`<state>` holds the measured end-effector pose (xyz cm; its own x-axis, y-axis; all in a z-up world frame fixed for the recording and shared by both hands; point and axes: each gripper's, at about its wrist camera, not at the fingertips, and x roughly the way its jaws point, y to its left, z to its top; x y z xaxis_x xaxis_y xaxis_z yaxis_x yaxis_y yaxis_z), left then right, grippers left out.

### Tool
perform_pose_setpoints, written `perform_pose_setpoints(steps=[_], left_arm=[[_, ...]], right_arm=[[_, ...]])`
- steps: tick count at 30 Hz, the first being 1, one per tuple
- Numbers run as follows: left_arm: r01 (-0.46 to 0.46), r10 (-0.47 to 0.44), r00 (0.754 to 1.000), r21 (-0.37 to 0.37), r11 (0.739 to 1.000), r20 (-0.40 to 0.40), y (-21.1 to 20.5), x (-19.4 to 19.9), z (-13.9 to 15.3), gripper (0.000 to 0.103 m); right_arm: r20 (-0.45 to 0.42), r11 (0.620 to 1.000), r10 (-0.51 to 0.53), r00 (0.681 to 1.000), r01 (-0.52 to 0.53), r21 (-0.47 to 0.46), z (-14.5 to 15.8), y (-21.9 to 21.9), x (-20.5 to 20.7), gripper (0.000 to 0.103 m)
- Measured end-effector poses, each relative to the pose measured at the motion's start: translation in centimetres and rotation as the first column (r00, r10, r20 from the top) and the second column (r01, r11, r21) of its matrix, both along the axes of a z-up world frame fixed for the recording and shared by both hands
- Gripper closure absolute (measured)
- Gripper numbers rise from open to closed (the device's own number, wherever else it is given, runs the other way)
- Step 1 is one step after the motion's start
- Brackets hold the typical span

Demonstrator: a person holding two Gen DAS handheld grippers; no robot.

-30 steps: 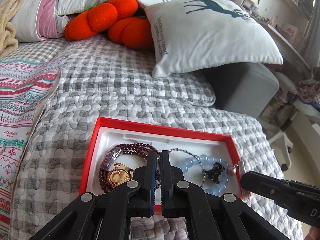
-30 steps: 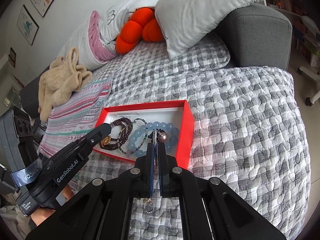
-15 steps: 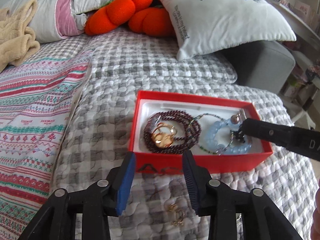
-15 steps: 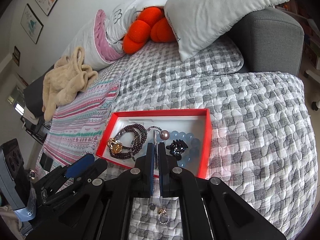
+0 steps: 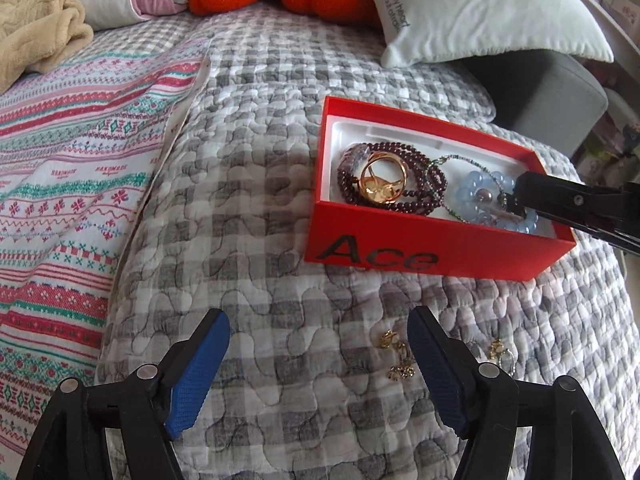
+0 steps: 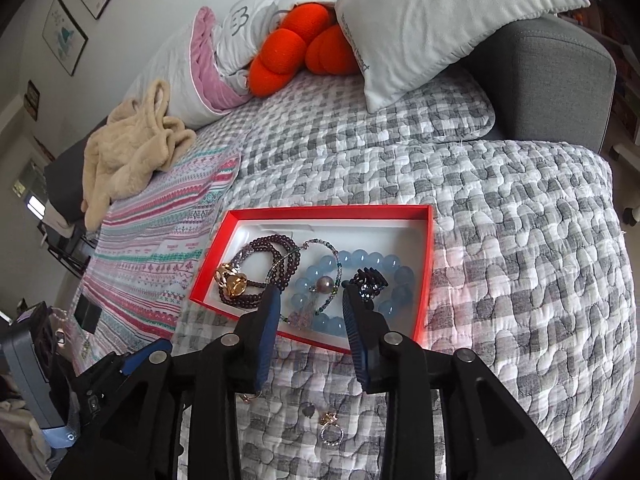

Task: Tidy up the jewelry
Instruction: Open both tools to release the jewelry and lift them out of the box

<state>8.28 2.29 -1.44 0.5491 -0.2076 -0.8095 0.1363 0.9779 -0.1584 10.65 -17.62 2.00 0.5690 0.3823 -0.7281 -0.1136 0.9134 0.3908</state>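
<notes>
A red box marked "Ace" lies on the quilt and holds a dark red bead bracelet, a gold piece and a light blue bead bracelet. My left gripper hangs over bare quilt in front of the box, its jaws opening with nothing between them. My right gripper is over the box's near side, jaws opening. A pearl piece lies loose on the blue beads between its fingers, with a black clip beside it.
Small gold earrings and another small gold piece lie on the quilt near the left gripper. A ring lies below the right gripper. Pillows, an orange cushion and a beige garment sit at the back. The bed edge drops off on the right.
The left gripper pulled back from over the box to the quilt in front and opened. The right gripper opened, and the pearl piece it held now lies in the box.
</notes>
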Motion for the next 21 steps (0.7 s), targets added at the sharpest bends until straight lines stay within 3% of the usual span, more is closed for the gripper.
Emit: perform_pose_setpoints(steps=[9, 16, 21], left_arm=[[0.004, -0.003, 1.000, 0.042, 0.999, -0.029, -0.2, -0.9, -1.1, 0.026], [0.070, -0.070, 0.997, 0.006, 0.998, -0.030, -0.4, -2.8, -1.6, 0.026], [0.115, -0.115, 0.993, 0.035, 0.993, -0.005, -0.6, -3.9, -2.3, 0.026]], right_arm=[[0.001, 0.994, -0.003, 1.000, 0.003, -0.107, 0.6, 0.1, -3.0, 0.049], [-0.044, 0.979, -0.042, 0.998, 0.032, -0.200, -0.4, -0.4, -5.3, 0.044], [-0.108, 0.974, -0.089, 0.990, 0.063, -0.219, -2.1, -1.3, -6.2, 0.043]])
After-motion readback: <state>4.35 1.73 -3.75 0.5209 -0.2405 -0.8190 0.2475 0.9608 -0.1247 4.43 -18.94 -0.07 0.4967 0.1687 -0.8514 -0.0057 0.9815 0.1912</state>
